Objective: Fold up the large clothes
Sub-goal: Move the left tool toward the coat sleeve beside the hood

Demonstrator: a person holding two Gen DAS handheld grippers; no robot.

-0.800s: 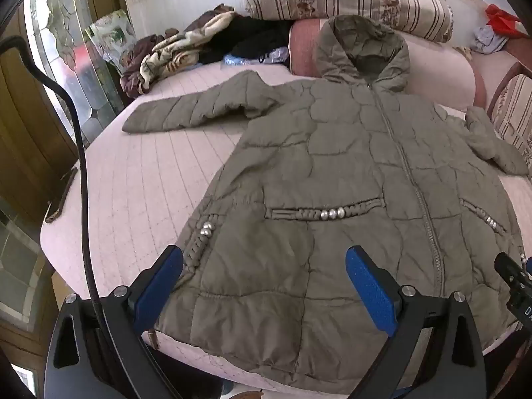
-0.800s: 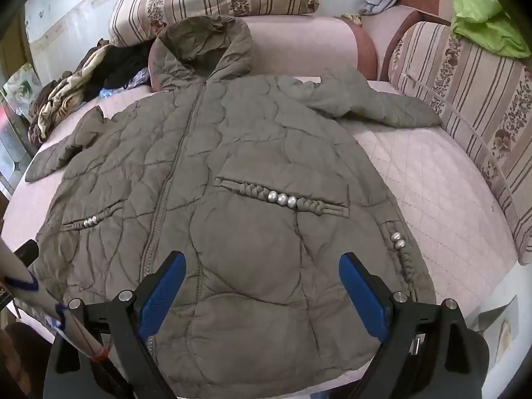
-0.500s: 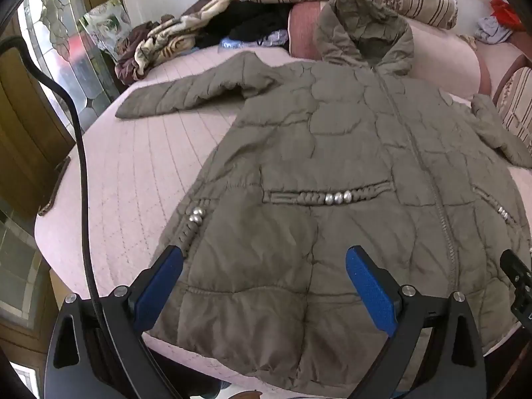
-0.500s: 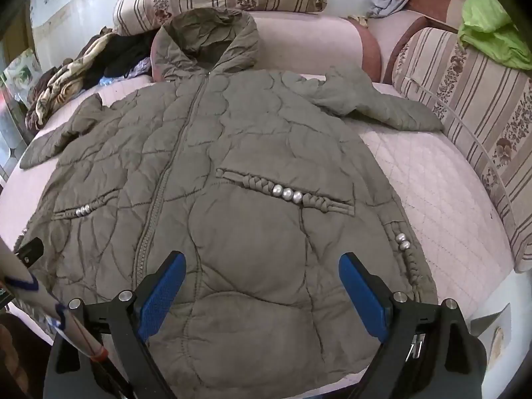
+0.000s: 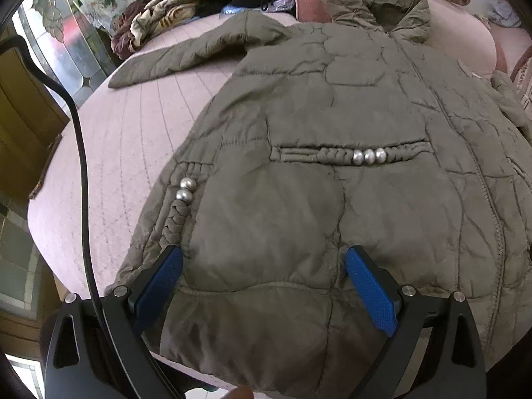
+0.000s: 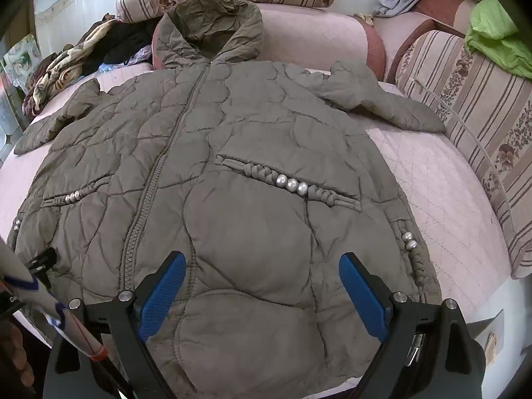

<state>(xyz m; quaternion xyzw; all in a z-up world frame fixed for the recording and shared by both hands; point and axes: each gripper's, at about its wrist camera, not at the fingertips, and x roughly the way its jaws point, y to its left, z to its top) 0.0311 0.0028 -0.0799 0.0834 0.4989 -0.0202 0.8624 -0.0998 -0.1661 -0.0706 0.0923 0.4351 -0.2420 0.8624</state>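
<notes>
Both hand-held grippers hover low over the hem of the olive quilted jacket (image 6: 252, 173) spread front-up on the pink bed (image 6: 432, 179), the left hand-held gripper (image 5: 264, 259) and right hand-held gripper (image 6: 262, 266) each spread wide, pinching nothing.

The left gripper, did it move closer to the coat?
Yes. The left gripper came forward and down over the coat; its blue fingers now reach past the hem, nearer the pocket beads.
</notes>
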